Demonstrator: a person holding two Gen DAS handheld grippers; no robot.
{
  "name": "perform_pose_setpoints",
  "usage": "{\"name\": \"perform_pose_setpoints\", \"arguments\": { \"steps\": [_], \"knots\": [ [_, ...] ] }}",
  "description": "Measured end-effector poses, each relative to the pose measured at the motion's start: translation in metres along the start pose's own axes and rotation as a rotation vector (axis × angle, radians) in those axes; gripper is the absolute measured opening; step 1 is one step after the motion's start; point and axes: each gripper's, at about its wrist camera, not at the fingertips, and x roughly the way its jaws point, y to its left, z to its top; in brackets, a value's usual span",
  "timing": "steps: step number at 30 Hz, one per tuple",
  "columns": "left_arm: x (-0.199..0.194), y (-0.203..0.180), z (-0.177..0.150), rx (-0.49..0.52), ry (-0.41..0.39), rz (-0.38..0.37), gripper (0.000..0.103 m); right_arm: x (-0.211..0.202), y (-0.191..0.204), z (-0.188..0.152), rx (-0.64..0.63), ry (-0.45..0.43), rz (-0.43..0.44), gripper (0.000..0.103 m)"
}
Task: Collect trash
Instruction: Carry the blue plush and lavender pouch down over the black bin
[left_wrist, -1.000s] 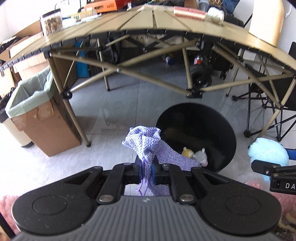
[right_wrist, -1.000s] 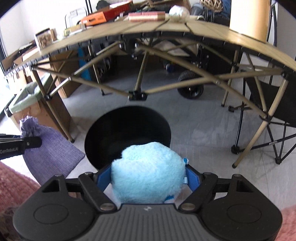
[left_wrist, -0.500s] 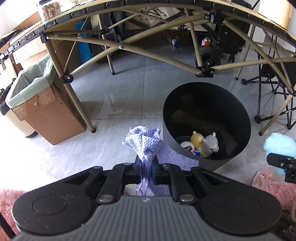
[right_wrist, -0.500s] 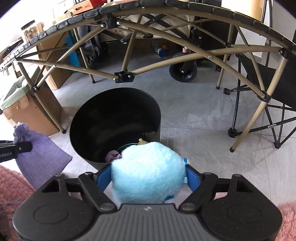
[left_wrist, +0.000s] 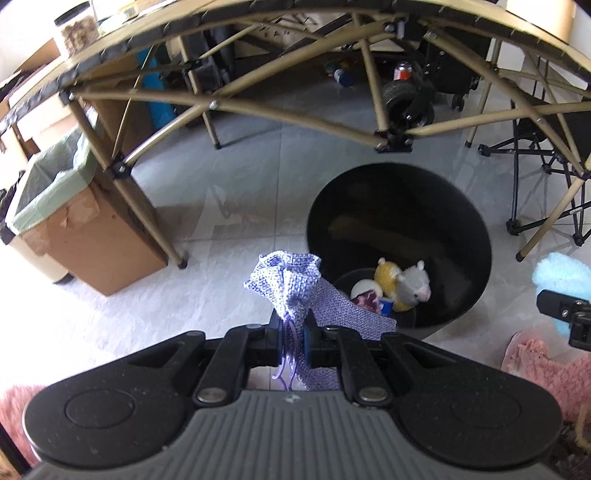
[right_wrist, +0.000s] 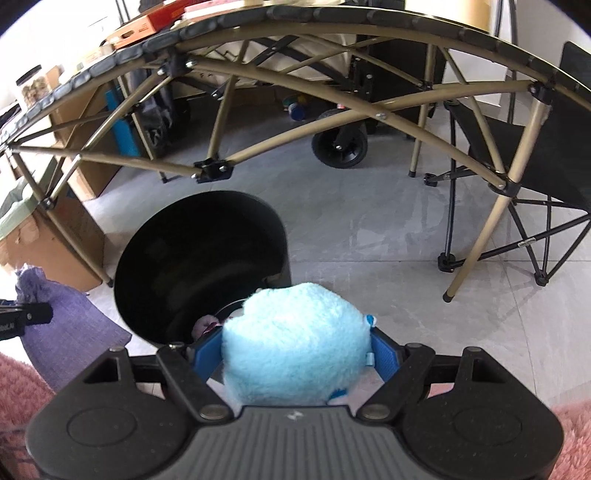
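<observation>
- The folding desk (left_wrist: 258, 107) with its tan crossed legs stands ahead of and above both hand-held grippers, across the grey tiled floor (right_wrist: 369, 236).
- The black round bin (left_wrist: 458, 295) sits on the floor under the desk's front edge, ahead and to the right of the left hand-held gripper (left_wrist: 293, 332), ahead and to the left of the right hand-held gripper (right_wrist: 295, 350); small plush toys (left_wrist: 404, 284) lie at its bottom.
- A cardboard box (left_wrist: 92, 236) lined with a green bag stands ahead and well to the left of the left one.
- Both point steeply down toward the floor, level across their bodies.
- The right one is clamped on a fluffy light-blue ball (right_wrist: 291, 350), its blue pads pressing each side; the ball sits just short of the bin's near rim.
- The left one is pinched tight on the neck of a purple drawstring pouch (left_wrist: 291, 288), whose body hangs just beside the bin's left rim, cords trailing between the pads.
</observation>
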Motion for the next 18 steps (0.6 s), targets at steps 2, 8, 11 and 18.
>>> {"name": "perform_pose_setpoints", "arguments": {
  "steps": [2, 8, 11, 18],
  "knots": [
    [0.000, -0.006, 0.007, 0.009, -0.011, -0.008, 0.010, 0.001, -0.007, 0.002, 0.024, -0.004, -0.013, 0.080],
    [0.003, -0.030, 0.028, 0.042, -0.032, -0.018, 0.010, 0.001, -0.026, 0.004, 0.084, -0.010, -0.029, 0.080],
    [0.008, -0.041, 0.038, 0.051, -0.035, -0.022, 0.010, 0.000, -0.033, 0.004, 0.105, -0.016, -0.034, 0.080],
    [0.025, -0.061, 0.055, 0.047, -0.003, -0.036, 0.010, 0.002, -0.042, 0.005, 0.124, -0.020, -0.049, 0.080]
  ]
}}
